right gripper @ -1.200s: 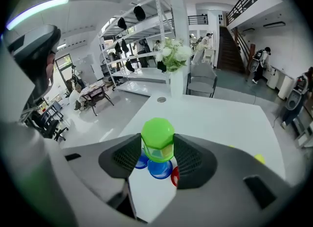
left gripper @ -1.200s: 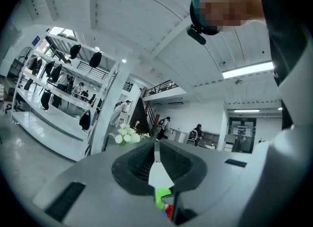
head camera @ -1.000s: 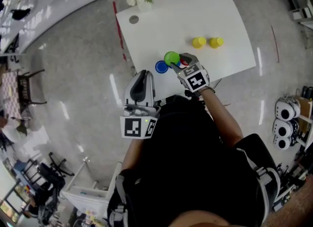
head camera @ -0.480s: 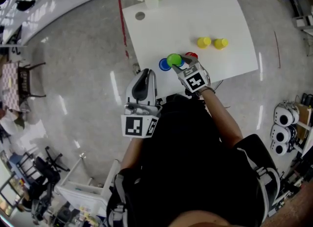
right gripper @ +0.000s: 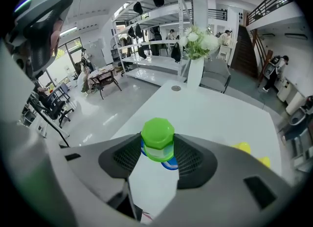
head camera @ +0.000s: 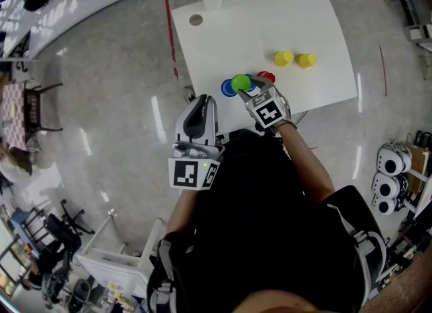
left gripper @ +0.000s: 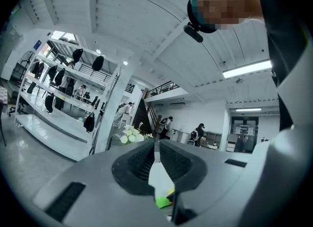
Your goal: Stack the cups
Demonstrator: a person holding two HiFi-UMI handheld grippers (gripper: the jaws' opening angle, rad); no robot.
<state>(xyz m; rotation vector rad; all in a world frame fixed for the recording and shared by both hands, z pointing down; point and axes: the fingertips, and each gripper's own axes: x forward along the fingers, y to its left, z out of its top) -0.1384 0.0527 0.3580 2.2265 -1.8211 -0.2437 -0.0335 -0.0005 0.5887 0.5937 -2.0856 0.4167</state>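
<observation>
Head view, right gripper (head camera: 248, 89): clamped on the green cup (head camera: 239, 82), which is upside down above the near edge of the white table (head camera: 270, 21).
Head view, other cups: a blue cup (head camera: 227, 88) and a red cup (head camera: 266, 76) just beside it; two yellow cups (head camera: 294, 59) farther off.
Head view, left gripper (head camera: 199, 100): off the table, by the person's body.
Left gripper view, jaws: closed together, nothing between them.
Right gripper view, jaws: pressed on the green cup's sides, with the blue cup's rim showing beneath.
</observation>
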